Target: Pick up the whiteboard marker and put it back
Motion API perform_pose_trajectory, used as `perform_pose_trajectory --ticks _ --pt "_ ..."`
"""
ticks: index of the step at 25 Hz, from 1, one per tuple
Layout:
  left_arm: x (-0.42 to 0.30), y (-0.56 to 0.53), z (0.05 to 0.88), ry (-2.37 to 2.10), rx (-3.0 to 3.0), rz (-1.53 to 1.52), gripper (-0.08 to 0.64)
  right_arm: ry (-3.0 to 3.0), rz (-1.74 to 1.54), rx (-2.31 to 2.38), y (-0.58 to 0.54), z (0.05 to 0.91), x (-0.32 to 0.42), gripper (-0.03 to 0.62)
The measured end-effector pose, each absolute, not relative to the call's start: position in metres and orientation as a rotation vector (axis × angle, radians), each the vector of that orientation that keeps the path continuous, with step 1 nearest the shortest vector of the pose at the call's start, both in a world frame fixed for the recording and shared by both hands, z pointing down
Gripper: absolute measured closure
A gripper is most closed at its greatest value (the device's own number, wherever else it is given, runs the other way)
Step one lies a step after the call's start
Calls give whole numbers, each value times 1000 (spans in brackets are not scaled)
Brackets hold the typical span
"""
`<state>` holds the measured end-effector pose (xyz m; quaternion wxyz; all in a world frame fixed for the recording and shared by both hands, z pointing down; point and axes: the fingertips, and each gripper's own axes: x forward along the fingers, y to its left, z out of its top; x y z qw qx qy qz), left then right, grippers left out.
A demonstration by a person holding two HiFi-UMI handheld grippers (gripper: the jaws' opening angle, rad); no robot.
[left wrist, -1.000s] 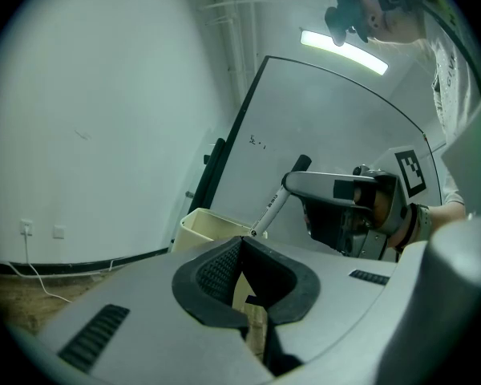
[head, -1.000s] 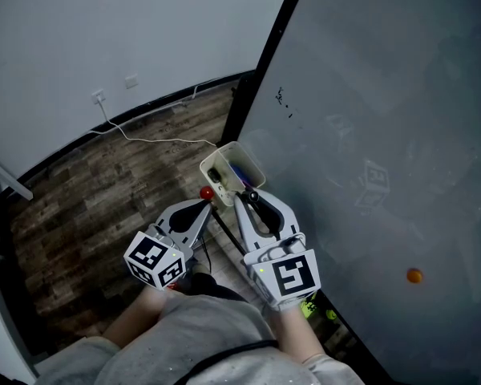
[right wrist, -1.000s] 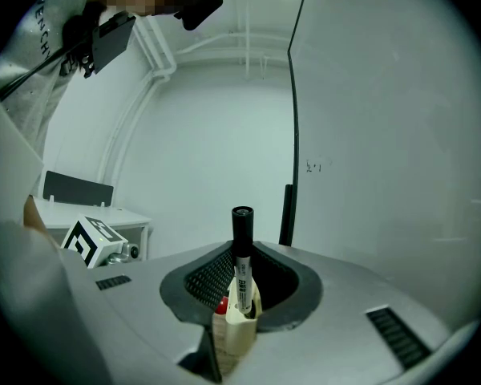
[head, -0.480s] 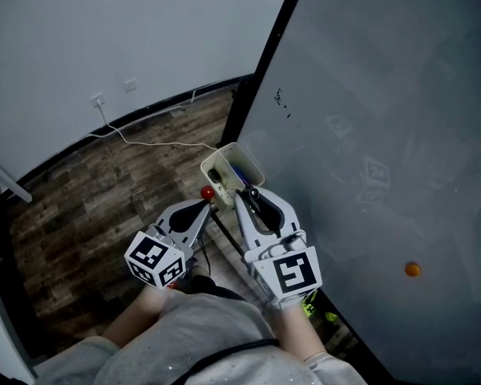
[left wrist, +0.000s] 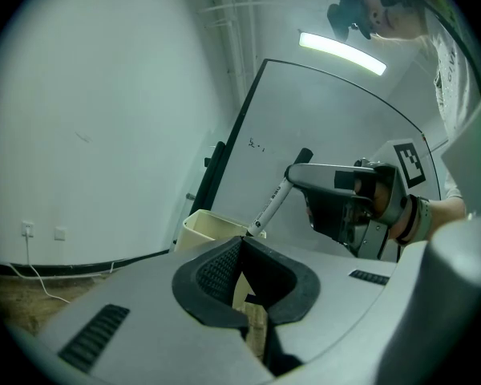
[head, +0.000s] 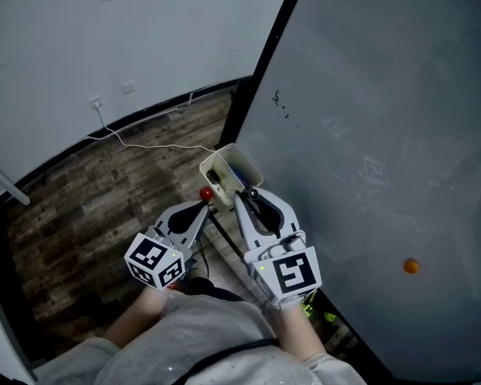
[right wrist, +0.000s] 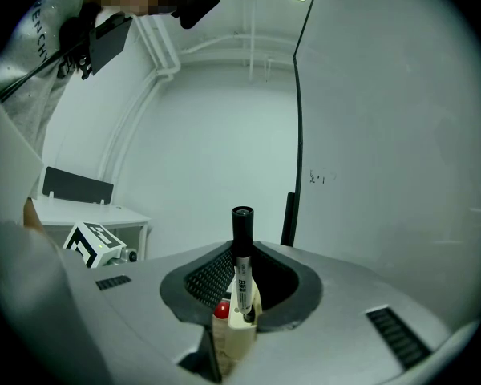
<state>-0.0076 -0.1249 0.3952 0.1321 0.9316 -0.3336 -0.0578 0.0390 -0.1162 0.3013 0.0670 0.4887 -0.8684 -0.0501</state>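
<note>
Right tool (right wrist: pixel 242 283) pinches the whiteboard marker (right wrist: pixel 242 229) upright over the cream holder (left wrist: pixel 202 229); left tool (left wrist: pixel 240 247) is pressed together, empty. A tilted tip could catch the holder's rim.

whiteboard marker (right wrist: pixel 242 263) | white barrel, black cap up | upright between right gripper (right wrist: pixel 244 291) fingers (right wrist: pixel 204 279) | lower end at cream box (right wrist: pixel 231 335)

Both are held level, side by side: left tool (left wrist: pixel 240 245) closed, right tool (right wrist: pixel 242 257) clamping the marker (right wrist: pixel 242 229).
</note>
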Motion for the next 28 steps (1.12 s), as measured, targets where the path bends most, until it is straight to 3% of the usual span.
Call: perform_pose_trajectory --ticks 28 --pt "-8 -127 397 -961 2698 -166 549 -2641 -164 1510 -120 294 41 515"
